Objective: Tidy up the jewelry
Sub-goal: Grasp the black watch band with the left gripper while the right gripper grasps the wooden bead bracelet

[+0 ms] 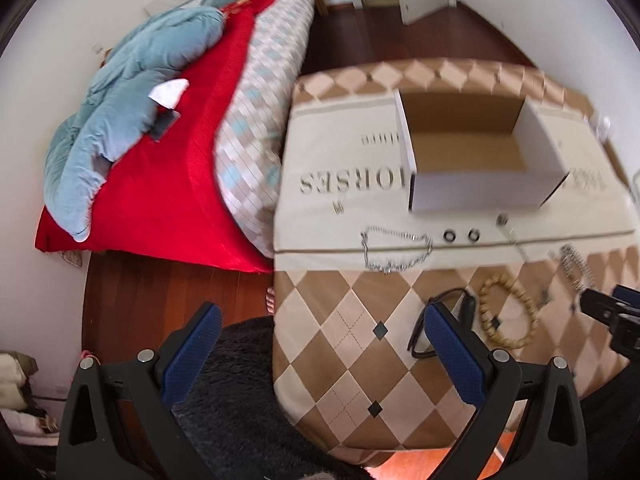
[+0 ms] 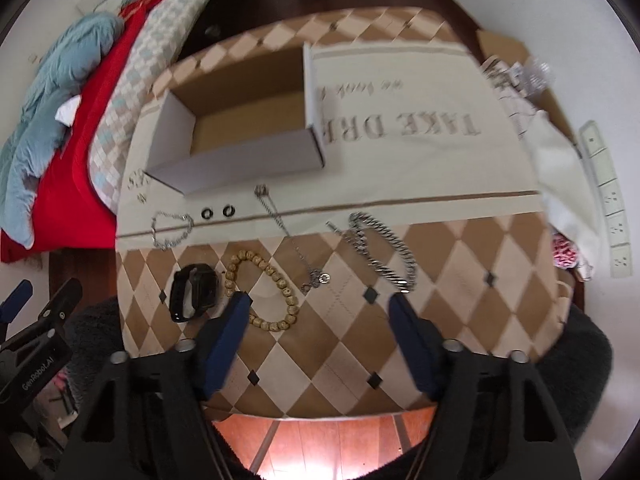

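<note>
Both hand-held grippers, left (image 1: 322, 354) and right (image 2: 320, 334), hover with fingers apart, holding nothing. Jewelry lies on the bench before the empty box (image 2: 240, 128); the bead bracelet (image 2: 264, 288) is nearest: pinch one side squarely, lift clear.

**Browns, creams and one loud red**

The tabletop (image 2: 340, 344) wears a cloth of tan and cream diamonds dotted with small black ones. Over it lies a cream fabric runner (image 2: 420, 168) printed with dark grey-brown lettering and a brown stripe. The open cardboard box (image 2: 240, 120) is white outside, plain brown inside. Near it: a beige wooden bead bracelet (image 2: 262, 288), a black wristwatch (image 2: 194, 292), silver chain jewellery (image 2: 382, 250) and two dark rings (image 2: 218, 212). The fingers (image 2: 236, 340) carry blue pads on black frames. Far left, the bed (image 1: 160, 184) shows bright red cloth, a pale blue-grey quilt (image 1: 120, 112) and a white-and-blue diamond-patterned cover.
</note>
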The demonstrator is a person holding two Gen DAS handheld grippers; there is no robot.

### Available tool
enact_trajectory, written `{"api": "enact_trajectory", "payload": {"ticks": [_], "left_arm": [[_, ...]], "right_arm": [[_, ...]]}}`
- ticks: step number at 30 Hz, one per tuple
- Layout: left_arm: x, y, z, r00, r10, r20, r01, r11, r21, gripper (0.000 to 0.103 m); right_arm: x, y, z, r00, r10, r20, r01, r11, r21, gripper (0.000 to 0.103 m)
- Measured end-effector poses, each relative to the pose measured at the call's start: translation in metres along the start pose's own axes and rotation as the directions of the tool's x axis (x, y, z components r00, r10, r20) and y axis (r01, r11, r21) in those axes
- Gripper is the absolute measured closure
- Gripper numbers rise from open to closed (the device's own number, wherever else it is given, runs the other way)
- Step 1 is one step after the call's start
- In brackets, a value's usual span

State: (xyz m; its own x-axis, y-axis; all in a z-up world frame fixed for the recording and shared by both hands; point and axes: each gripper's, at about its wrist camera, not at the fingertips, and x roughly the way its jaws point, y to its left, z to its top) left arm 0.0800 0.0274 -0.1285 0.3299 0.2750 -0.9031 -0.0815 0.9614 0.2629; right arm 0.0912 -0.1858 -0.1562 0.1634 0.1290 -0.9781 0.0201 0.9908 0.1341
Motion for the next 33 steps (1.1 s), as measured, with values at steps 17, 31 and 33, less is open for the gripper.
{"api": "enact_trajectory", "payload": {"ticks": [17, 31, 33], "left_arm": [[0.067, -0.024, -0.004, 0.994, 0.019, -0.111, -0.011, 0.997, 0.079, 0.000], [0.102, -0.053, -0.010, 0.951, -0.201, -0.237, 0.228, 0.969, 0.093, 0.054], [0.100, -0.056, -0.008, 0.943, -0.234, -0.236, 0.262, 0.960, 0.096, 0.097]], "right_arm": [[0.077, 0.045, -0.020, 0.994, -0.106, -0.038, 0.101, 0.988, -0.120, 0.094], [0.050, 0.004, -0.032, 0.996, -0.078, -0.048, 0.074, 0.994, -0.075, 0.094], [0.050, 0.004, -0.035, 0.997, -0.067, -0.043, 0.064, 0.995, -0.071, 0.094]]}}
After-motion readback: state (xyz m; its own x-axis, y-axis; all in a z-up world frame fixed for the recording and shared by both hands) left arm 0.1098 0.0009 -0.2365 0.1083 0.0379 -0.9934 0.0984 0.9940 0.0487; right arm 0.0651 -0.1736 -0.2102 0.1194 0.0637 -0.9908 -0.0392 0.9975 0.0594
